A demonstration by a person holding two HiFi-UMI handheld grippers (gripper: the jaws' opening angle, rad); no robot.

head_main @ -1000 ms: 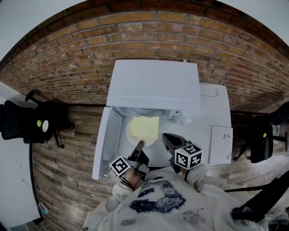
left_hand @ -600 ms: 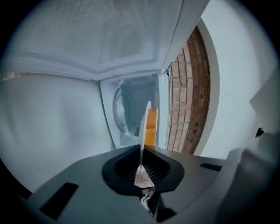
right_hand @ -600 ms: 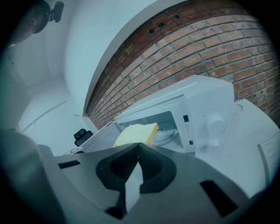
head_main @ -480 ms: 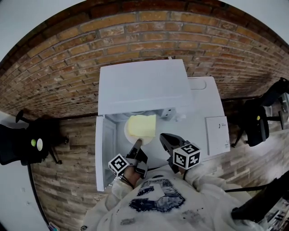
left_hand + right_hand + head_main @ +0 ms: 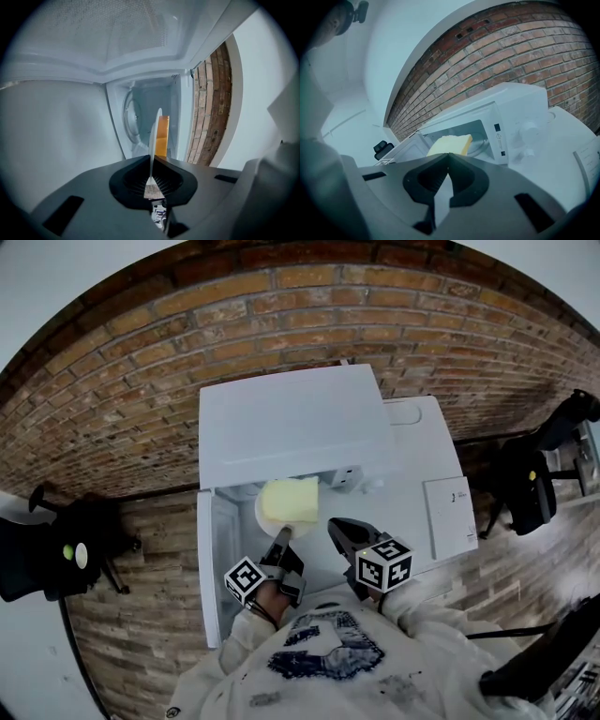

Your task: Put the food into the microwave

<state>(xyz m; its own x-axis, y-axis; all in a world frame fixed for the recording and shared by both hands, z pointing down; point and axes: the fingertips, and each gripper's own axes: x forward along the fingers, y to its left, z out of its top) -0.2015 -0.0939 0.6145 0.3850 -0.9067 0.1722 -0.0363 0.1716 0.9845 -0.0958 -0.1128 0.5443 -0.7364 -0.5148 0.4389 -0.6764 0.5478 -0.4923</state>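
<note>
A slab of yellow food [image 5: 289, 498] lies on a white plate [image 5: 265, 518]. My left gripper [image 5: 281, 538] is shut on the plate's near rim and holds it at the mouth of the white microwave [image 5: 291, 427], whose door [image 5: 214, 559] hangs open to the left. In the left gripper view the plate [image 5: 153, 140] shows edge-on between the jaws of the left gripper [image 5: 151, 180], with the food [image 5: 162, 136] beside it and the turntable [image 5: 132, 117] ahead. My right gripper [image 5: 339, 529] is shut and empty, right of the plate. The right gripper view shows the right gripper [image 5: 449, 157], the food [image 5: 450, 143] and the microwave [image 5: 511, 122].
The microwave stands on a white table [image 5: 422, 456] against a brick wall. Its control knobs [image 5: 352, 476] face me at the right of the opening. A white booklet [image 5: 448, 517] lies on the table's right edge. Black chairs stand at the left [image 5: 56, 549] and right [image 5: 534, 484].
My left gripper has carried the plate with the food forward, further into the microwave's opening. The right gripper has kept its place beside it, still shut.
</note>
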